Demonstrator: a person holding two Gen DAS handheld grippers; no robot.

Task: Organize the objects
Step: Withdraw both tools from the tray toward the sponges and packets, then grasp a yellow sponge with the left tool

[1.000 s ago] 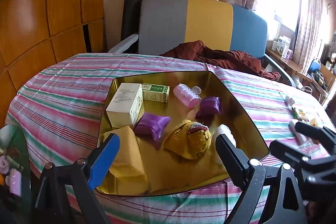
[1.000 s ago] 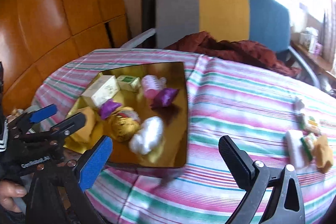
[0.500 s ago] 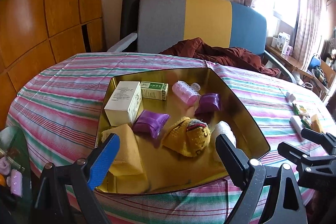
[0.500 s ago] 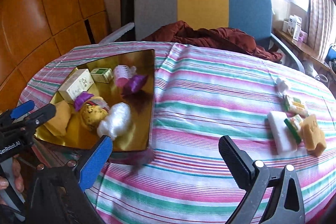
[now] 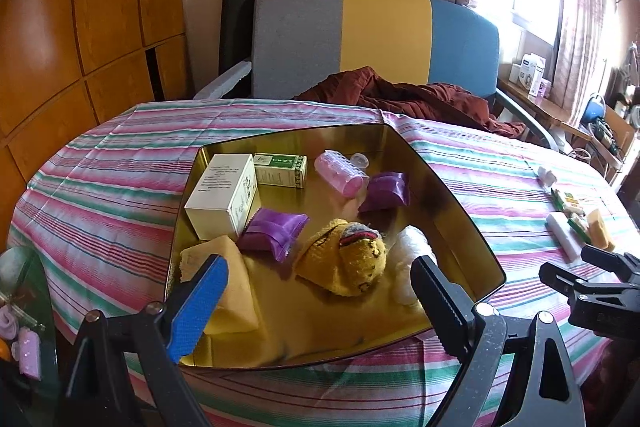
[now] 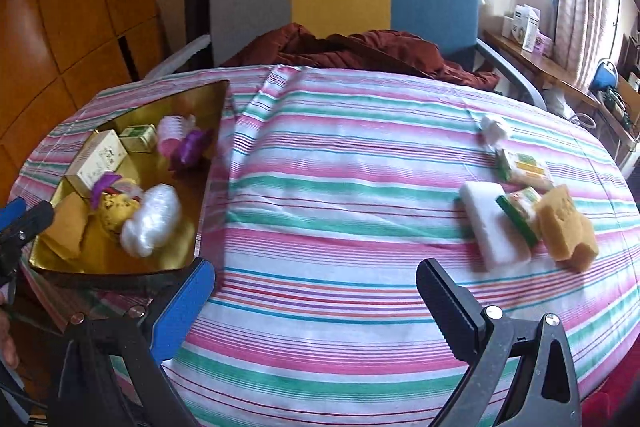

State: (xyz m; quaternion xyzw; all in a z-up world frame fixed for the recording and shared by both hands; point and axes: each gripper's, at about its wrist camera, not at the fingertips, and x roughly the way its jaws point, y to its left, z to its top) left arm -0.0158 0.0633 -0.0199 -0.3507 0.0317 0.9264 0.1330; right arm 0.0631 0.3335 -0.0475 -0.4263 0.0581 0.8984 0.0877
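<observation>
A gold tray on the striped table holds a white box, a green box, a pink roller, two purple pouches, a yellow knit toy, a white plastic wad and a yellow cloth. My left gripper is open and empty at the tray's near edge. My right gripper is open and empty over bare tablecloth. To its right lie a white block, a yellow sponge, green-labelled packets and a white crumpled piece.
A grey, yellow and blue chair with a maroon cloth stands behind the table. Wooden panels fill the left. A glass side shelf with small items sits low at the left. A window ledge holds boxes.
My right gripper has swung to the right, away from the tray, so the loose items on the right side are now nearer its middle. The left gripper has barely moved.
</observation>
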